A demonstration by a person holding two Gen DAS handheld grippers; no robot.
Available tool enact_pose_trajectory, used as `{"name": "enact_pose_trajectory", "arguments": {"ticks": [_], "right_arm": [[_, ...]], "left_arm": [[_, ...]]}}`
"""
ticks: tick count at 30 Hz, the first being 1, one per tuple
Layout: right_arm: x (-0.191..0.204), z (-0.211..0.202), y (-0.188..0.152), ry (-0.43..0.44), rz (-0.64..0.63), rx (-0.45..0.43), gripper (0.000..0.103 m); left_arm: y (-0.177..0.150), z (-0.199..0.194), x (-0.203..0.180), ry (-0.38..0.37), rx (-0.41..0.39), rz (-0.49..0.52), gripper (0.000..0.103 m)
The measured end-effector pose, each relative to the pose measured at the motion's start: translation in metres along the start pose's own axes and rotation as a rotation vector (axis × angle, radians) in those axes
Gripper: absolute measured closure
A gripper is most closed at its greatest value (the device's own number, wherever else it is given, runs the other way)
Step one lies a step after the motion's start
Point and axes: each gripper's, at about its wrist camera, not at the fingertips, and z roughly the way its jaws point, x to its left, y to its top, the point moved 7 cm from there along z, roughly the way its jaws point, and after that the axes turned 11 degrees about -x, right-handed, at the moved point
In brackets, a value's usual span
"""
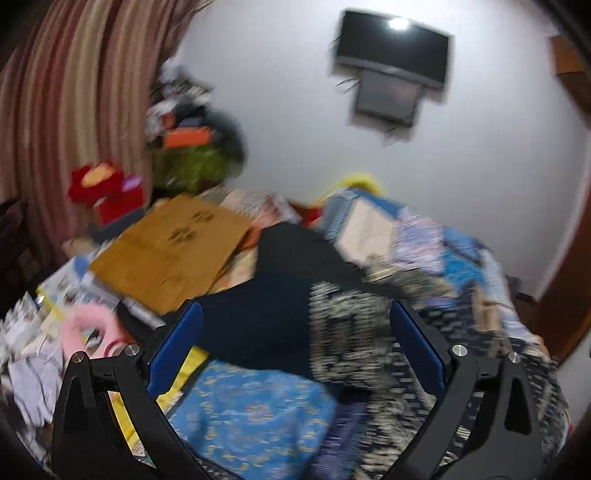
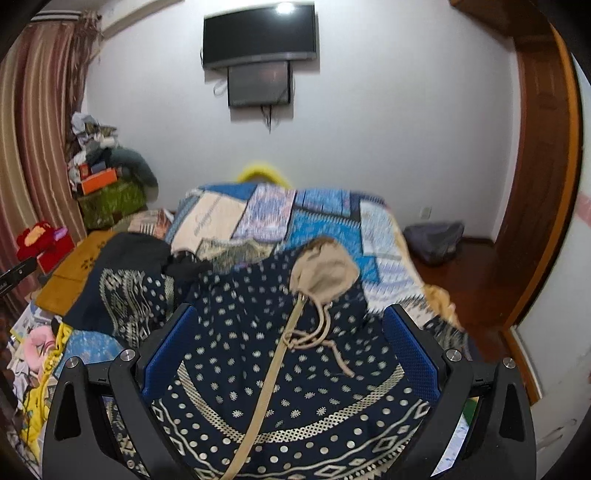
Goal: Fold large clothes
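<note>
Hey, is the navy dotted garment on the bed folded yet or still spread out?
Spread out, not folded: the navy dotted garment lies open and rumpled across the bed, its curved patterned hem fanned out, a beige drawstring trailing over it.

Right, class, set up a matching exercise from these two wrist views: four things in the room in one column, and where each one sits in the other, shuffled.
Things:
1. television
2. beige drawstring pouch
3. brown board
4. dark bag

Places:
A. on the wooden floor beside the bed
B. mounted on the white wall
C. on the navy patterned garment
D. on the clutter to the left of the bed

Pairs: 1-B, 2-C, 3-D, 4-A
</note>
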Motion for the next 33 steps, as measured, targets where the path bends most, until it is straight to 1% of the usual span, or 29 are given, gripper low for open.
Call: {"name": "enact_pose_trajectory", "arguments": {"ticks": [3,5,6,7,9,11,13,15,16,17,19,21,22,23,26,28,33], "right_arm": [[-0.008,0.027,-0.014,0.018,0.016,0.093,0.004],[-0.013,0.041,-0.021,0.022,0.03,0.138,0.004],[-0.016,0.047,-0.024,0.022,0.04,0.157,0.004],[-0.019,0.053,-0.028,0.025,0.055,0.179,0.004],[-0.024,0.064,-0.032,0.028,0.08,0.209,0.004],[-0.027,0.073,-0.037,0.033,0.112,0.234,0.004],[-0.029,0.08,-0.041,0.035,0.133,0.248,0.004],[-0.029,0.085,-0.043,0.037,0.139,0.256,0.004],[-0.028,0.086,-0.045,0.037,0.138,0.262,0.004],[-0.027,0.09,-0.045,0.037,0.135,0.266,0.004],[-0.025,0.092,-0.046,0.038,0.127,0.271,0.004],[-0.024,0.094,-0.047,0.038,0.118,0.274,0.004],[-0.023,0.094,-0.048,0.04,0.115,0.276,0.004],[-0.023,0.096,-0.048,0.042,0.112,0.277,0.004],[-0.021,0.096,-0.048,0.045,0.102,0.277,0.004],[-0.02,0.095,-0.047,0.048,0.098,0.274,0.004],[-0.021,0.091,-0.042,0.05,0.103,0.26,0.004]], "left_arm": [[-0.022,0.033,0.031,0.03,0.093,-0.064,0.001],[-0.04,0.052,0.044,0.015,0.164,-0.115,0.001],[-0.05,0.062,0.05,0.002,0.213,-0.144,0.001],[-0.058,0.067,0.053,-0.007,0.25,-0.167,0.003],[-0.076,0.081,0.063,-0.024,0.321,-0.226,0.009],[-0.093,0.094,0.072,-0.019,0.379,-0.271,0.017],[-0.106,0.105,0.079,-0.019,0.425,-0.324,0.02],[-0.119,0.115,0.087,-0.017,0.468,-0.403,0.027],[-0.124,0.119,0.09,-0.016,0.485,-0.449,0.034],[-0.128,0.123,0.093,-0.017,0.493,-0.478,0.039],[-0.132,0.126,0.099,-0.016,0.496,-0.528,0.042],[-0.129,0.128,0.104,-0.015,0.473,-0.543,0.044],[-0.127,0.128,0.105,-0.011,0.465,-0.541,0.052],[-0.125,0.128,0.106,-0.004,0.455,-0.537,0.064],[-0.112,0.131,0.103,0.005,0.416,-0.511,0.084],[-0.096,0.129,0.101,0.037,0.369,-0.452,0.093],[-0.064,0.118,0.087,0.036,0.289,-0.364,0.097]]}}
